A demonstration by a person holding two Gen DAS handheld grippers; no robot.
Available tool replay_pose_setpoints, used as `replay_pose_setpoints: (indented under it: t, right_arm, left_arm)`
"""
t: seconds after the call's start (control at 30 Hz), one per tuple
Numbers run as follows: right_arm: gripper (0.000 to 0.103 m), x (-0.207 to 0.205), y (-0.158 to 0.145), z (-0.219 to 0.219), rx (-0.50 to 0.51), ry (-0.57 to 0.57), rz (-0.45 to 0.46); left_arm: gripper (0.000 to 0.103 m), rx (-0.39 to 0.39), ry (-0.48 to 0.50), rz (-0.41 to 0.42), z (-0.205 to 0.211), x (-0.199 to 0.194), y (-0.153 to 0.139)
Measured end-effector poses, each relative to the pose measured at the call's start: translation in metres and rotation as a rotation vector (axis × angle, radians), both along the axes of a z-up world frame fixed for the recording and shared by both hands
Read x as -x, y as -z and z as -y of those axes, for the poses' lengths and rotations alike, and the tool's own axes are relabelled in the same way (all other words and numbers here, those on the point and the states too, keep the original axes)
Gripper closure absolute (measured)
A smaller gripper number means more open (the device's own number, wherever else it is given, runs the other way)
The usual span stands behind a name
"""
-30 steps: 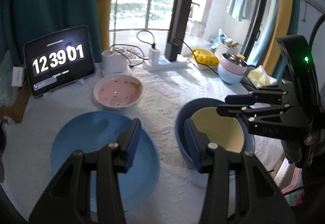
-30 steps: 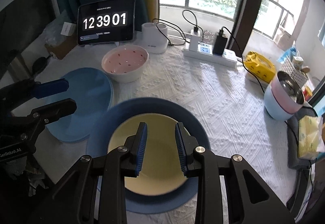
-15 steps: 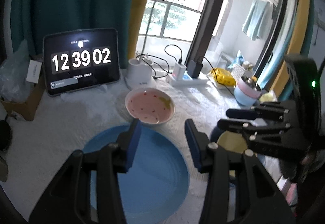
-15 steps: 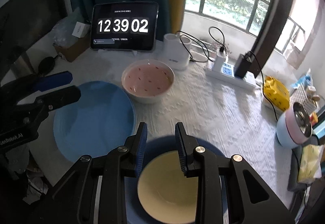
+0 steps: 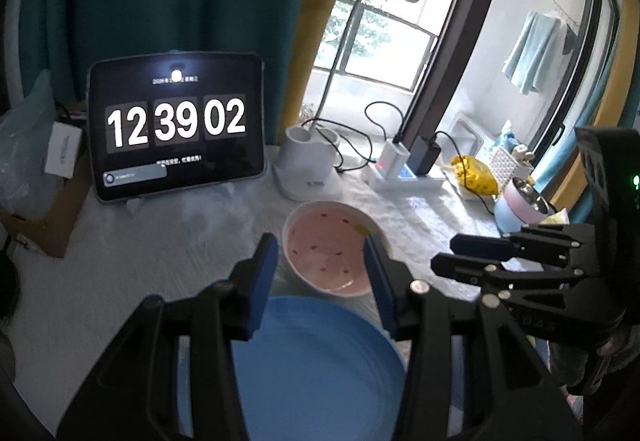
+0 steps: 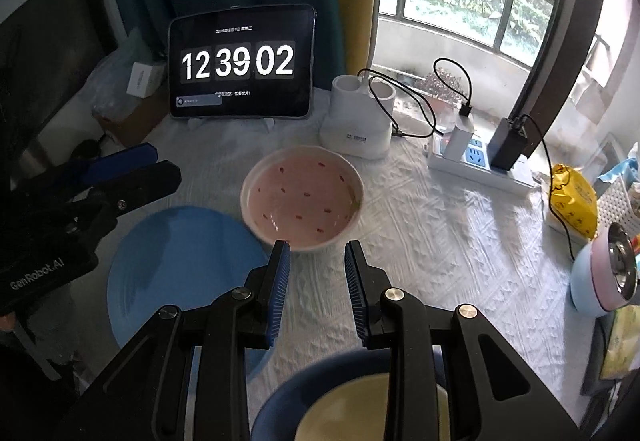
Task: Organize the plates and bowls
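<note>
A pink bowl with red specks (image 6: 301, 197) stands on the white tablecloth, also in the left wrist view (image 5: 328, 255). A light blue plate (image 6: 180, 273) lies to its left; it shows in the left wrist view (image 5: 312, 373). A yellow bowl (image 6: 372, 413) sits in a dark blue plate (image 6: 280, 401) under my right gripper. My left gripper (image 5: 320, 273) is open and empty, held above the blue plate's far edge, facing the pink bowl. My right gripper (image 6: 316, 273) is open and empty, just short of the pink bowl's near rim.
A tablet clock (image 6: 240, 61) stands at the back. A white holder (image 6: 360, 117), a power strip with chargers (image 6: 476, 157) and cables lie behind the pink bowl. A yellow packet (image 6: 572, 201) and a stacked pink-and-blue container (image 6: 604, 277) are at the right.
Both grippers have lifted and tilted toward the back of the table. The yellow bowl and dark plate have slid low in the right view; the pink bowl now sits ahead of both grippers.
</note>
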State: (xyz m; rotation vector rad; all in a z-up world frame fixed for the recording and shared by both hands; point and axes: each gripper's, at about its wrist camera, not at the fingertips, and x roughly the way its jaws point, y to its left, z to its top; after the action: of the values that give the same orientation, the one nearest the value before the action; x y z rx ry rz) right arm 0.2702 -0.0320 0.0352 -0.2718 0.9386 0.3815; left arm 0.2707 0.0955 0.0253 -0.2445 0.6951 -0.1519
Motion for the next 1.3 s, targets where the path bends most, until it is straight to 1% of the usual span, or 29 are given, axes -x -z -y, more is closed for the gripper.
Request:
replay_pose_setpoints:
  t: [0.07, 0.27, 0.4, 0.5, 0.63, 0.77, 0.87, 0.97, 1.07, 1.17, 1.23, 1.3]
  right_arm:
    - [0.073, -0.010, 0.003, -0.002, -0.009, 0.010, -0.013]
    - [0.073, -0.039, 0.016, -0.004, -0.031, 0.043, -0.054]
    - [0.073, -0.057, 0.027, -0.005, -0.046, 0.059, -0.087]
    - [0.073, -0.074, 0.039, -0.003, -0.065, 0.084, -0.131]
    - [0.073, -0.094, 0.058, 0.005, -0.095, 0.143, -0.201]
    - [0.073, -0.103, 0.070, 0.015, -0.121, 0.206, -0.228]
    - [0.073, -0.108, 0.080, 0.018, -0.124, 0.220, -0.254]
    - [0.073, -0.111, 0.087, 0.017, -0.126, 0.217, -0.292]
    - [0.073, -0.113, 0.087, 0.016, -0.116, 0.215, -0.301]
    - [0.073, -0.116, 0.093, 0.013, -0.107, 0.206, -0.338]
    - [0.073, -0.117, 0.097, 0.010, -0.099, 0.196, -0.355]
    - [0.073, -0.119, 0.100, 0.008, -0.093, 0.193, -0.365]
  left_arm:
    - [0.057, -0.002, 0.013, -0.016, -0.002, -0.011, 0.004]
    - [0.057, 0.026, -0.016, -0.066, -0.015, -0.035, 0.019]
    - [0.056, 0.053, -0.017, -0.120, -0.018, -0.049, 0.033]
    - [0.056, 0.074, -0.006, -0.160, -0.016, -0.060, 0.042]
    - [0.056, 0.078, 0.005, -0.196, -0.009, -0.069, 0.052]
    - [0.056, 0.073, 0.024, -0.218, -0.001, -0.073, 0.062]
    - [0.056, 0.076, 0.029, -0.240, 0.001, -0.076, 0.068]
    - [0.056, 0.089, 0.032, -0.257, 0.002, -0.080, 0.074]
    - [0.056, 0.110, 0.038, -0.279, 0.002, -0.083, 0.081]
    - [0.056, 0.126, 0.045, -0.299, 0.000, -0.085, 0.087]
    - [0.056, 0.135, 0.043, -0.298, -0.001, -0.085, 0.089]
    - [0.057, 0.124, 0.042, -0.290, 0.002, -0.084, 0.091]
